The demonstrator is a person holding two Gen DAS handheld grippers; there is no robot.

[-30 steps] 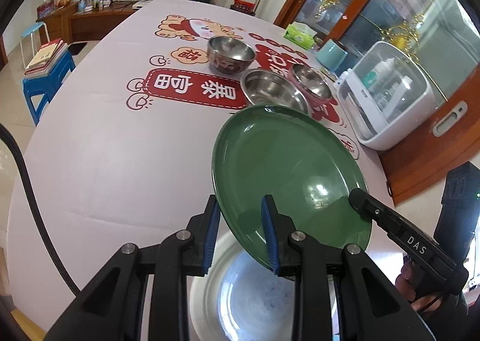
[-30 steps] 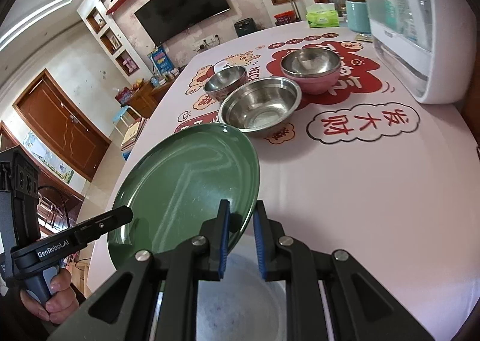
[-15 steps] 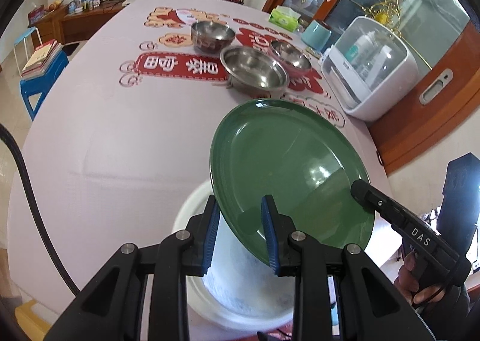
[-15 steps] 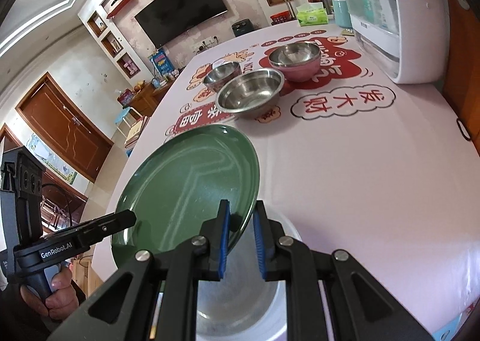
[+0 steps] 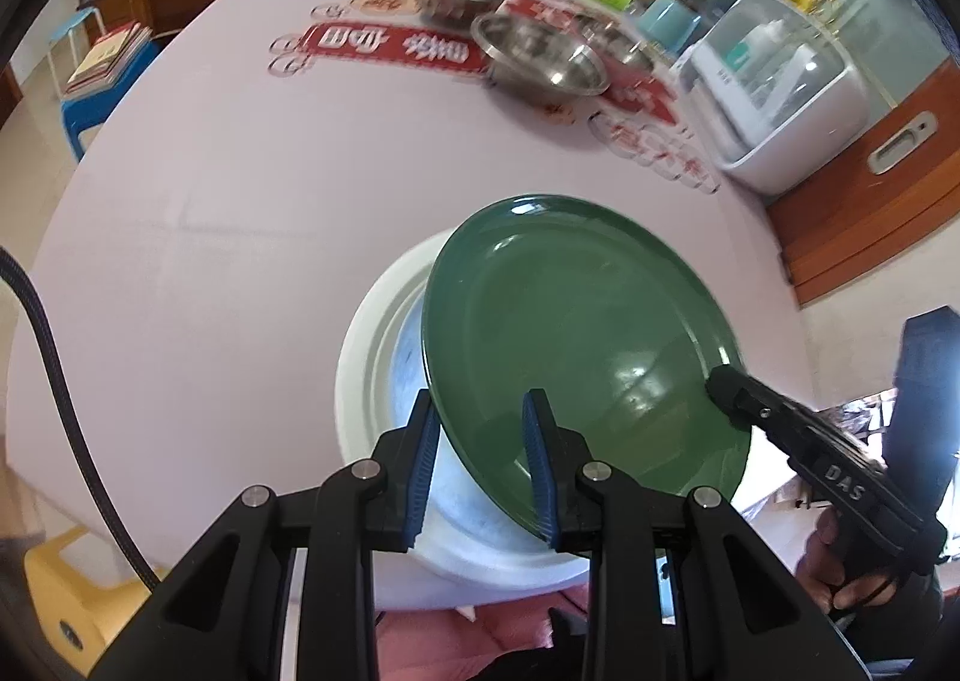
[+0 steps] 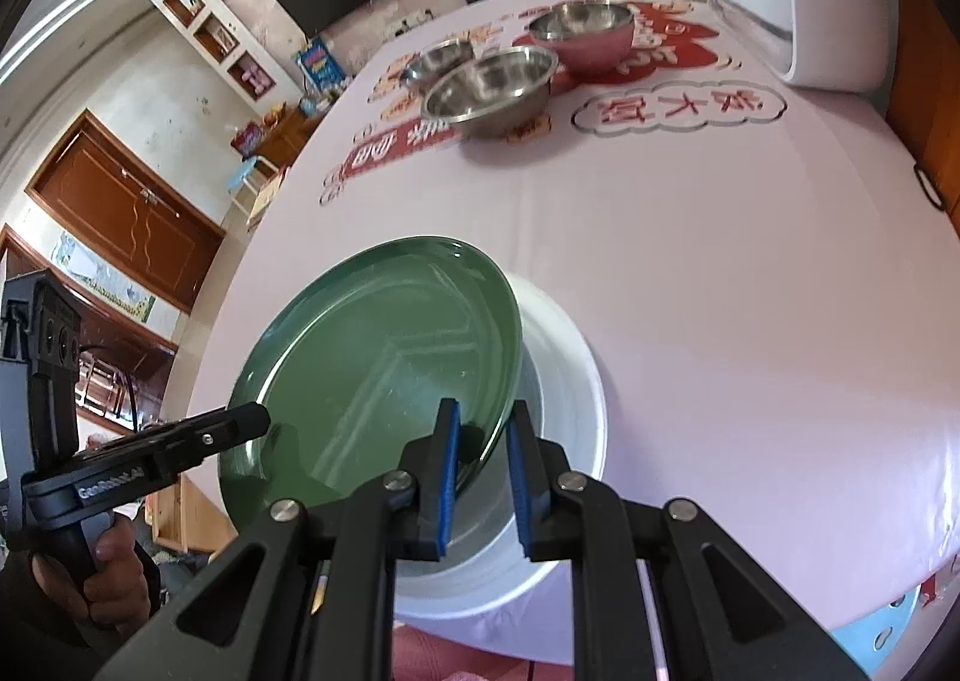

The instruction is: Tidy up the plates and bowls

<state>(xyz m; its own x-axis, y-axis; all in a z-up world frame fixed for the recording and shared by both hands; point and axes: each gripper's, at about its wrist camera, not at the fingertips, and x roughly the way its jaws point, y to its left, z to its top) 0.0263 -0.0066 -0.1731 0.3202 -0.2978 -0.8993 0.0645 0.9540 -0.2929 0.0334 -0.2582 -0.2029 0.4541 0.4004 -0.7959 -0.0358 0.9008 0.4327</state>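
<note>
Two grippers clamp one green plate [image 5: 576,345] by opposite rims: the left gripper [image 5: 480,471] has its blue pads on either side of the near edge, and the right gripper [image 6: 483,477] pinches the other rim. The plate hangs tilted over a white plate [image 6: 570,381] near the table [image 5: 240,171] edge. Three steel bowls [image 6: 492,84] sit well apart, farther back.

Green plate [image 5: 576,345] (tilted) held above white plate [image 5: 372,345].
</note>
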